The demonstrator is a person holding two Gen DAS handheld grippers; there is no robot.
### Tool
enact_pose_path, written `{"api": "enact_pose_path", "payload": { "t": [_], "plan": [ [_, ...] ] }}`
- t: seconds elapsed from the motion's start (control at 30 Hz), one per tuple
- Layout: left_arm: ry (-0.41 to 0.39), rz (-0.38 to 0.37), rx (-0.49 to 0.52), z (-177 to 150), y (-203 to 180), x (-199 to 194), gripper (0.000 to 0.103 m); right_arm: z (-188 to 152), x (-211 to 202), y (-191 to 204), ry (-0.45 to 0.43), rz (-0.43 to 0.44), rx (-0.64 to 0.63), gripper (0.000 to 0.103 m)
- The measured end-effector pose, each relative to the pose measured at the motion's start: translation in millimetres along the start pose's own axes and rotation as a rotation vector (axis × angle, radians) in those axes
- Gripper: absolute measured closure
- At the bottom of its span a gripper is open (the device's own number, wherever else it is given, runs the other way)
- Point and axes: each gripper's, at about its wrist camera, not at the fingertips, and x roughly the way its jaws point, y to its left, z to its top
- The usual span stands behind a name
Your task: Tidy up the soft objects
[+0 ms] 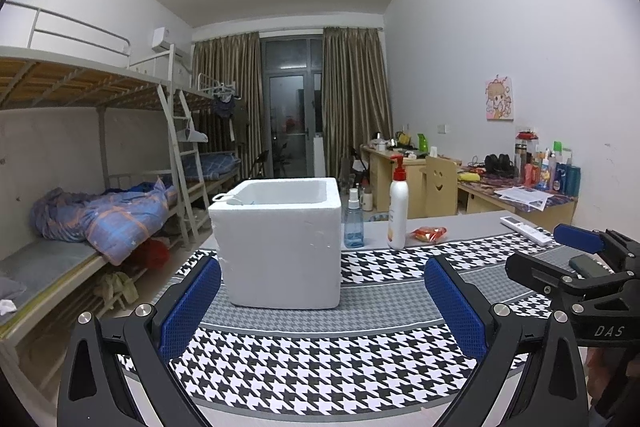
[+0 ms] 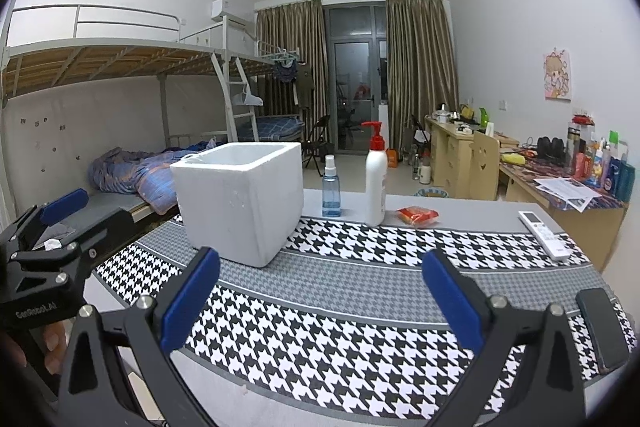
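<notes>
White foam box (image 1: pixel 280 243) waits on the bench's houndstooth cloth (image 1: pixel 320 367) as our likely bin, red soft packet (image 2: pixel 417 215) lying beyond by the pump bottle (image 2: pixel 376 179), so we hold left gripper (image 1: pixel 320 307) and right gripper (image 2: pixel 320 303) with jaws wide, empty.

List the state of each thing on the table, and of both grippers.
Foam box: upright, no lid on it, a white cord over its rim.
Spray bottle: upright, capped.
Pump bottle: upright.
Snack packet: lying flat.
Remote: lying flat, buttons up.
Phone: lying flat, screen dark.
Left gripper: open, holding nothing.
Right gripper: open, holding nothing.
</notes>
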Motion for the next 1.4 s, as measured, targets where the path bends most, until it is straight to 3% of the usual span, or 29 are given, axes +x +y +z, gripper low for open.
{"api": "enact_pose_path", "payload": {
  "t": [0.83,1.4],
  "plan": [
    [-0.017,-0.018,-0.003,-12,-4,-32,0.001,-17,-32,14,-0.009,-0.009,-0.013,0.001],
    [0.001,-0.031,0.007,-17,-5,-32,0.001,-19,-29,15,0.0,-0.013,-0.011,0.001]
  ]
}}
